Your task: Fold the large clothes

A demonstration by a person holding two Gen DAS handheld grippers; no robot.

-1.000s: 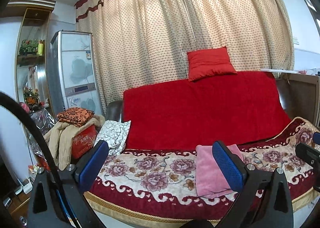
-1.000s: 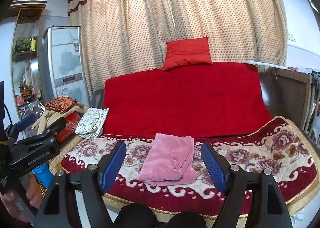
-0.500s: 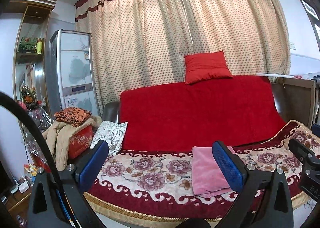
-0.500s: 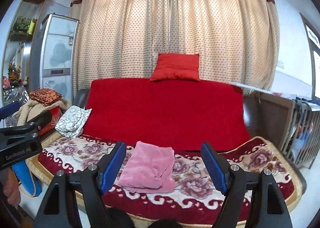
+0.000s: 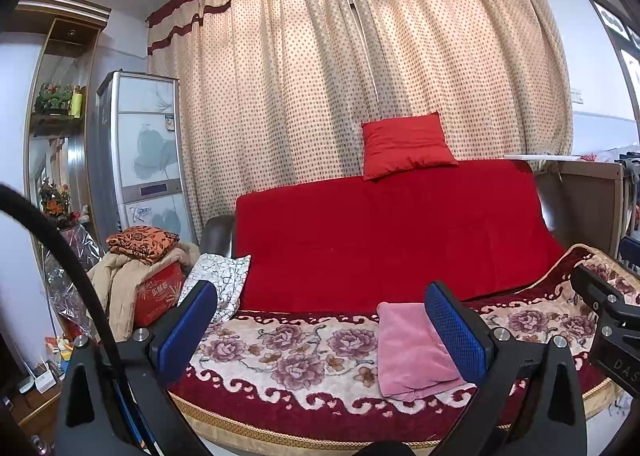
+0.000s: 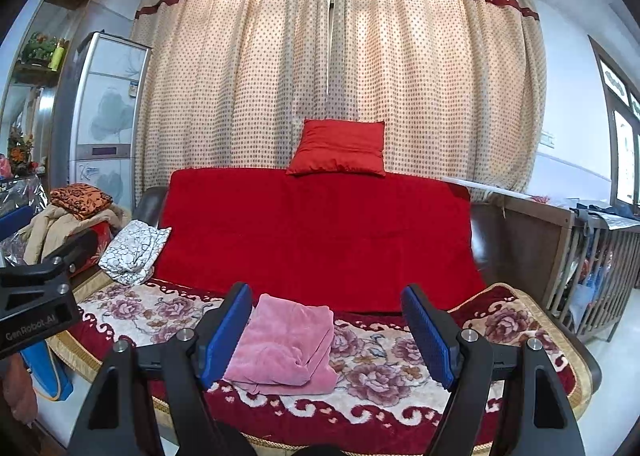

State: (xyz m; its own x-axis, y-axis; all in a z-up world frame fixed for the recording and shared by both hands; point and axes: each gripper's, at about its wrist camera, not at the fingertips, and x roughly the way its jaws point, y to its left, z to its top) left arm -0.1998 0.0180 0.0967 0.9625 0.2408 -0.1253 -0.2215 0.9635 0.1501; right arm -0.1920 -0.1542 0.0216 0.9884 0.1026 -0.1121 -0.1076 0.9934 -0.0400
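Pink garment (image 6: 286,344): soft, plush-looking cloth, folded into a rough rectangle, lying on the floral seat cover (image 6: 384,368) of the sofa, toward its front edge and roughly mid-width; its near corner is rumpled. Sofa back: draped with a plain red throw (image 6: 320,232). Red cushion (image 6: 338,147): perched on top of the sofa back, against the dotted cream curtain (image 6: 280,75) with dark red bands. White patterned cloth (image 6: 134,252): bunched at the sofa's left end, against the armrest. Left of the sofa: a heap with an orange-and-black printed fabric (image 5: 142,240) on top of a beige coat (image 5: 116,280) and a red box (image 5: 158,294), in front of a tall silver refrigerator (image 5: 138,151). Right of the sofa: a wooden cabinet (image 6: 528,244). Left gripper (image 5: 320,330): blue-padded jaws spread wide, nothing between them, held in the air short of the sofa, apart from the garment. Right gripper (image 6: 326,330): jaws likewise spread wide and empty, held in front of the sofa edge with the garment seen beyond its left finger (image 6: 226,336), not touching it.
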